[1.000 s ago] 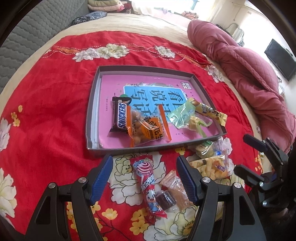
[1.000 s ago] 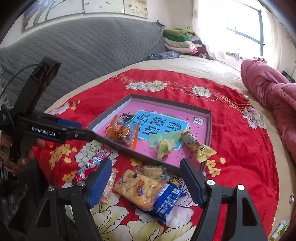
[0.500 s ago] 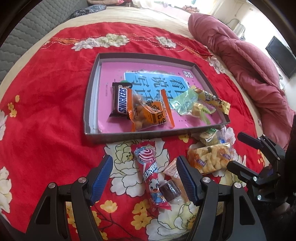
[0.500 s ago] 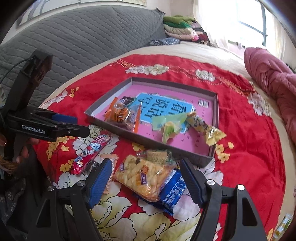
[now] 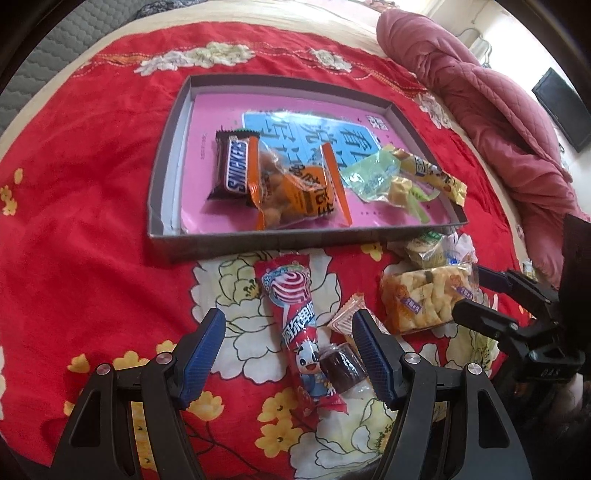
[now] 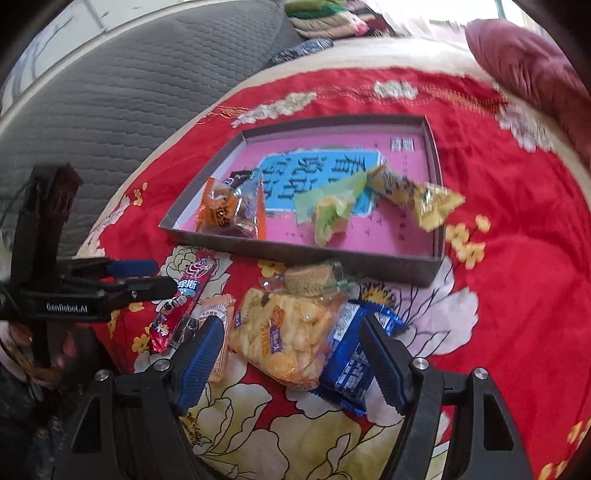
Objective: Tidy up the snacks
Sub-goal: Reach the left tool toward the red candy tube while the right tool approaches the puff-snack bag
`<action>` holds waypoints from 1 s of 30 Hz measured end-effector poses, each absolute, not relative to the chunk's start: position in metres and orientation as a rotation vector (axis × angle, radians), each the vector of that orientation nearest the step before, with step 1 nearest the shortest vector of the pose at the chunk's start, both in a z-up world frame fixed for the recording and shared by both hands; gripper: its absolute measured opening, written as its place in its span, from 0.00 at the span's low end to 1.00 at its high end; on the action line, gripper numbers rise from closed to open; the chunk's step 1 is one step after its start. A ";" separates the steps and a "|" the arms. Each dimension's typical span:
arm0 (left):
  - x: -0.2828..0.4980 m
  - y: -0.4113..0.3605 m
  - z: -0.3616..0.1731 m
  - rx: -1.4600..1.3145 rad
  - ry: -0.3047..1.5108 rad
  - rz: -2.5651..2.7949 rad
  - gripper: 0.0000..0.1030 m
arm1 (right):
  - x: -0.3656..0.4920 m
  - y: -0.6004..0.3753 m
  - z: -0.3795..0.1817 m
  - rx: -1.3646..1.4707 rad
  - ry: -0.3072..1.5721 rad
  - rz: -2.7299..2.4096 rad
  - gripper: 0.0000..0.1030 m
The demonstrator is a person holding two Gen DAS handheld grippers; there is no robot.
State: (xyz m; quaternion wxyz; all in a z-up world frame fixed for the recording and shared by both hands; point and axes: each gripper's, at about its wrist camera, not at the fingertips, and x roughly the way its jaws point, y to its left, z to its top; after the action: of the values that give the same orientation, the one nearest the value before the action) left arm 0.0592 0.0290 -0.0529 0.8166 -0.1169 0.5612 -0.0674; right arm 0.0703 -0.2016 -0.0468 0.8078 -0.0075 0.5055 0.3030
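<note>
Grey cardboard tray (image 5: 236, 246) holds Snickers (image 5: 232, 167), perhaps four packets.

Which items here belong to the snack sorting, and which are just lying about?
Part of the job:
- box tray, holding Snickers bar, orange peanut bag
- red lollipop packet
- yellow cracker bag
- blue wrapper
- left claw, right claw, both open

Lying about:
- pink quilt
- folded clothes
- grey headboard
</note>
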 end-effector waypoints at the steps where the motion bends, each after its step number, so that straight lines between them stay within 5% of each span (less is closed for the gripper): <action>1: 0.059 0.029 -0.054 -0.251 1.198 -0.144 0.71 | 0.072 -0.203 -0.050 0.003 1.099 0.652 0.71; 4: 0.058 0.028 -0.058 -0.258 1.209 -0.152 0.71 | 0.072 -0.204 -0.052 0.028 1.106 0.666 0.60; 9: 0.058 0.026 -0.064 -0.258 1.224 -0.158 0.71 | 0.069 -0.199 -0.054 0.018 1.113 0.690 0.58; 30: 0.059 0.030 -0.077 -0.285 1.261 -0.158 0.71 | 0.059 -0.166 -0.057 -0.241 1.061 0.714 0.65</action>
State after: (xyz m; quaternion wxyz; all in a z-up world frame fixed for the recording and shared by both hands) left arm 0.0590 0.0296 -0.0769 0.7954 -0.1324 0.5868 -0.0735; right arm 0.0585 -0.1665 -0.0571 0.7955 -0.1123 0.4940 0.3324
